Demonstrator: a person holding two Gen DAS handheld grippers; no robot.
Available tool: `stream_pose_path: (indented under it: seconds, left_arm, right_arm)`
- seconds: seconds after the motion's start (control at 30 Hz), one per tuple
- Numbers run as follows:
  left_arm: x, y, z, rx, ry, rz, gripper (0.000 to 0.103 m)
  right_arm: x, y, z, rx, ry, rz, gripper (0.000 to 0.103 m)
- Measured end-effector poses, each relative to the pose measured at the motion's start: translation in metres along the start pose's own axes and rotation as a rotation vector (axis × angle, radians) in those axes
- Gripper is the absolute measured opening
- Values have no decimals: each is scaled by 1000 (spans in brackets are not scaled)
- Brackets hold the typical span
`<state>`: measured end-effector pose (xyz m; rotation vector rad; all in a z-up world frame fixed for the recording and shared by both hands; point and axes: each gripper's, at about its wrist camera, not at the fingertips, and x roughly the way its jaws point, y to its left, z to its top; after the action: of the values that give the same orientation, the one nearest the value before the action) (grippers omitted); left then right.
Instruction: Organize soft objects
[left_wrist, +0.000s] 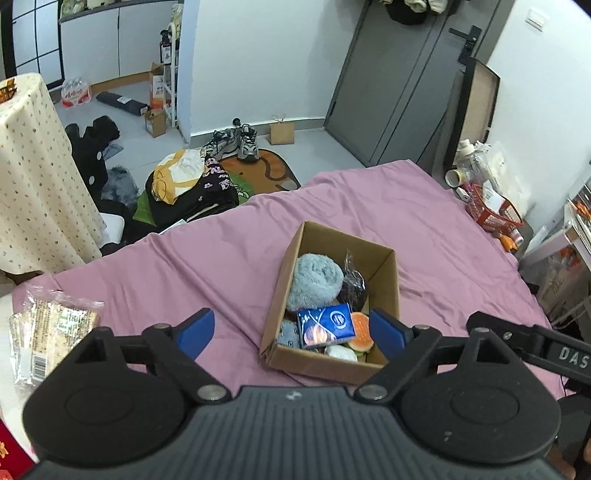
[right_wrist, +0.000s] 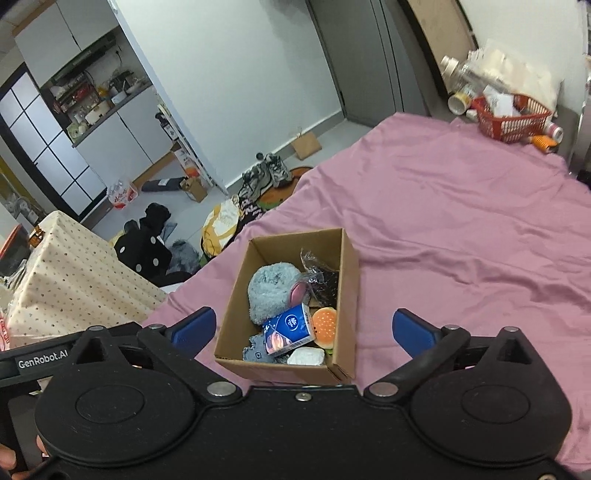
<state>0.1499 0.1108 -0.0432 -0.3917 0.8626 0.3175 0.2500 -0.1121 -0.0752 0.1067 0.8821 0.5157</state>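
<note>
From the left wrist, the left gripper (left_wrist: 293, 334) hangs spread and empty above the cardboard box (left_wrist: 280, 363) on the pink sheet (left_wrist: 207, 251), which holds a fluffy blue toy (left_wrist: 314, 280), while from the right wrist the right gripper (right_wrist: 304, 330) likewise gapes empty over that box (right_wrist: 229, 317).

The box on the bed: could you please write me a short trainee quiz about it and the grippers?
1. True or false: the box is shut.
2. What lies on the bed left of the left gripper?
3. The right gripper is: A open, B shut.

Key: 1 false, its top is open, with a burger toy and tissue pack inside. 2 a snack packet. 3 A.
</note>
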Motion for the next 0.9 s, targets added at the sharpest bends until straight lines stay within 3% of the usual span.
stream_pose_path:
  seconds: [0.5,0.9]
  left_arm:
    - [-62,-10,-30,87,-78,2,94]
    - [-87,-16,-59,124,-98,-31,96]
  right_arm:
    - [-65,-5,-29,8,-121,-39,103]
    - [-100,-8,-52,-2,-147,-80,103]
